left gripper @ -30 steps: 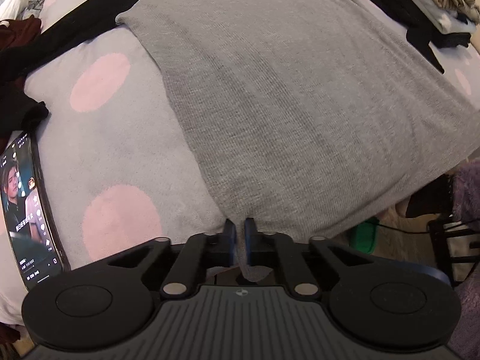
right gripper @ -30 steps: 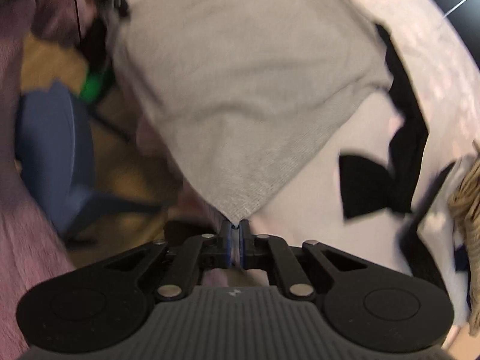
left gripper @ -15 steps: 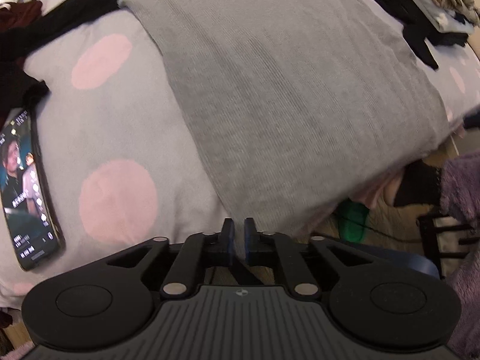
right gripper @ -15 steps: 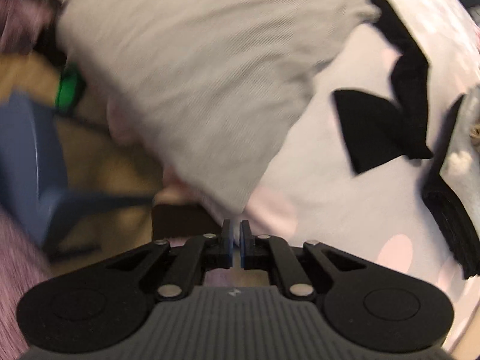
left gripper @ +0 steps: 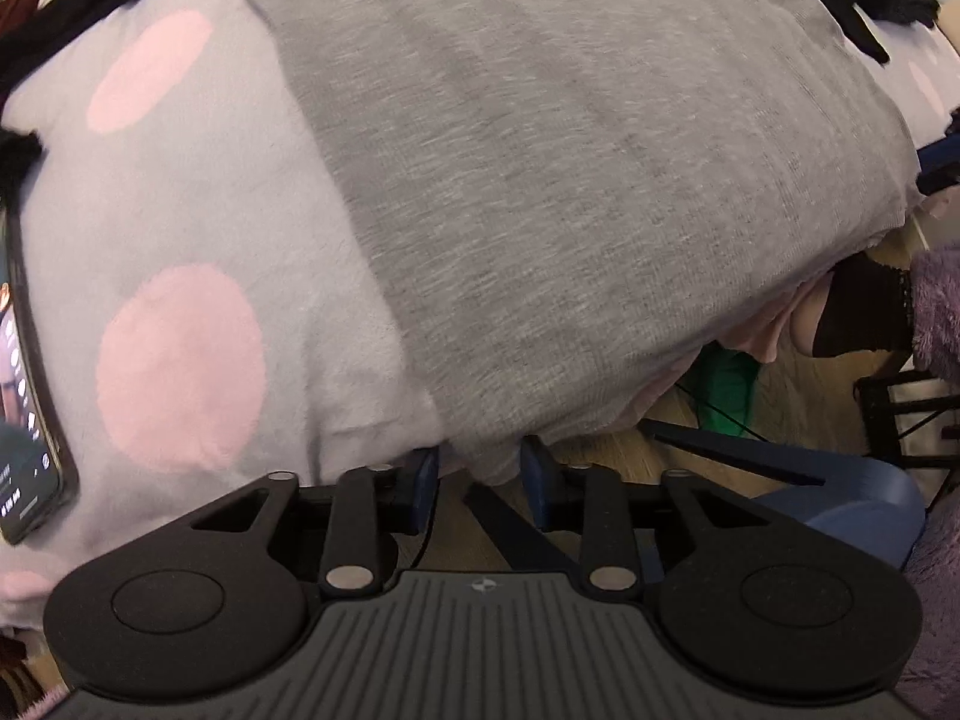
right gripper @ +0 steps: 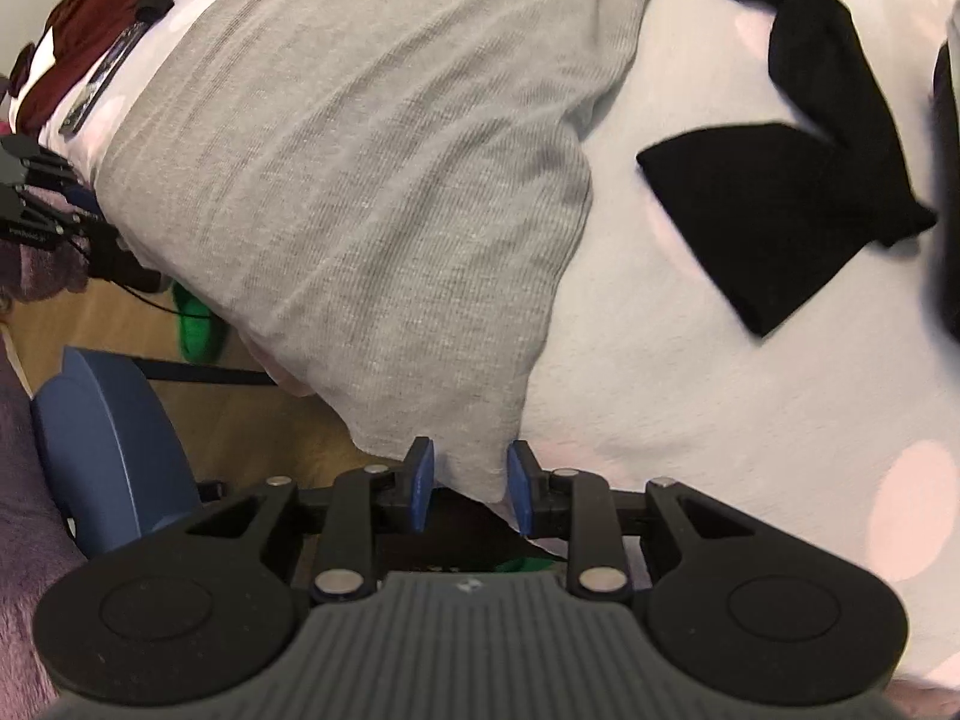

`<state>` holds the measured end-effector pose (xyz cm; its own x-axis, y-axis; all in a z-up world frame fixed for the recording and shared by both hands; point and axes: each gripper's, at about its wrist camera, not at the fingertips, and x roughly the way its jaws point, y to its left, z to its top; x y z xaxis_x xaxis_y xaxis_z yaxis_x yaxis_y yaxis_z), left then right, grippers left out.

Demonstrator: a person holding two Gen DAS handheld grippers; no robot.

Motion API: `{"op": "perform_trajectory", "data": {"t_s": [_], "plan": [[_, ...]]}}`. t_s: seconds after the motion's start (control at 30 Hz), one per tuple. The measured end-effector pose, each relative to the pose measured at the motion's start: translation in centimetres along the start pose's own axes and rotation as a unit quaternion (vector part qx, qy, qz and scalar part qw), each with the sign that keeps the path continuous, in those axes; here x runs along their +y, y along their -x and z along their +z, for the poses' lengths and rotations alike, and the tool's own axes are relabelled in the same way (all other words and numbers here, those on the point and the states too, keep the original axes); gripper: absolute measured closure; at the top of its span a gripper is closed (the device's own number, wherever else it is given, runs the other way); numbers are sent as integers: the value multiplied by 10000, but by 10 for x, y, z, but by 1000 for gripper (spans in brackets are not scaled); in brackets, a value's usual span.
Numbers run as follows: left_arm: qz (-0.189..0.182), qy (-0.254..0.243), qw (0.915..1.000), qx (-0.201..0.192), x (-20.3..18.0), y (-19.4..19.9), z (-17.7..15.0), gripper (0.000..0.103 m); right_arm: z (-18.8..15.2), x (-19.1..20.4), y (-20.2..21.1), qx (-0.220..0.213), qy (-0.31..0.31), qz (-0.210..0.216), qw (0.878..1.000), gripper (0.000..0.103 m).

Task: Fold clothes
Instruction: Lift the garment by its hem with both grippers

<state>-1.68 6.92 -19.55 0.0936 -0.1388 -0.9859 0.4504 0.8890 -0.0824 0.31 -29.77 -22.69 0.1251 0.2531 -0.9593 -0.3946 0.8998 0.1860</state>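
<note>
The grey knit garment (left gripper: 570,180) lay spread flat on the polka-dot bed (left gripper: 180,228), hem over the edge; your left tool (left gripper: 480,471) and right tool (right gripper: 468,480) stood parted around its corners, gripping nothing, no fold visible

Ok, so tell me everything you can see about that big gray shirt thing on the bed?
The gray garment looks like soft, finely ribbed knit. It lies spread mostly flat on a pale blanket with pink dots, its lower edge hanging over the bedside. One bottom corner sits between the open left tongs, the other between the open right tongs; neither pinches it. A black garment lies beside it.
</note>
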Motion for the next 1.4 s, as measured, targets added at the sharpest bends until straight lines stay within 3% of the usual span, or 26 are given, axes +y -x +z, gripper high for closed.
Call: {"op": "perform_trajectory", "data": {"t_s": [0.03, 0.1, 0.23, 0.43, 0.63, 0.9, 1.17, 1.23, 1.4], "plan": [[13, -53, 10000, -24, -3, 0, 1, 94, -1, -1, -4, -17, -41, 41, 10000, 73], [23, -69, 10000, 18, -5, 2, 3, 101, -1, 0, -11, -22, -105, 91, 9999, 93], [-200, 61, 9997, 142, 2, 15, 5, 102, 1, 2, -6, 51, -133, 208, 9997, 94], [-895, 278, 9954, -204, 15, 74, 10, 102, 14, 3, 41, 102, -159, 439, 9989, 94], [-1068, 412, 9933, -166, 35, 120, -3, 102, 14, 16, 77, 325, -9, 631, 9975, 95], [-872, 236, 9946, 512, 33, 93, -22, 102, -4, 23, 52, 967, 45, 749, 9925, 95], [-750, 395, 9924, 891, 36, 53, -16, 102, -4, 25, 13, 1147, -14, 655, 9912, 95], [-892, 589, 9908, 824, 41, 49, -10, 102, -3, 25, 9, 1096, -15, 602, 9921, 94], [-1160, 952, 9865, 658, 50, 49, 0, 99, 4, 25, 6, 876, -94, 525, 9947, 78]]}}
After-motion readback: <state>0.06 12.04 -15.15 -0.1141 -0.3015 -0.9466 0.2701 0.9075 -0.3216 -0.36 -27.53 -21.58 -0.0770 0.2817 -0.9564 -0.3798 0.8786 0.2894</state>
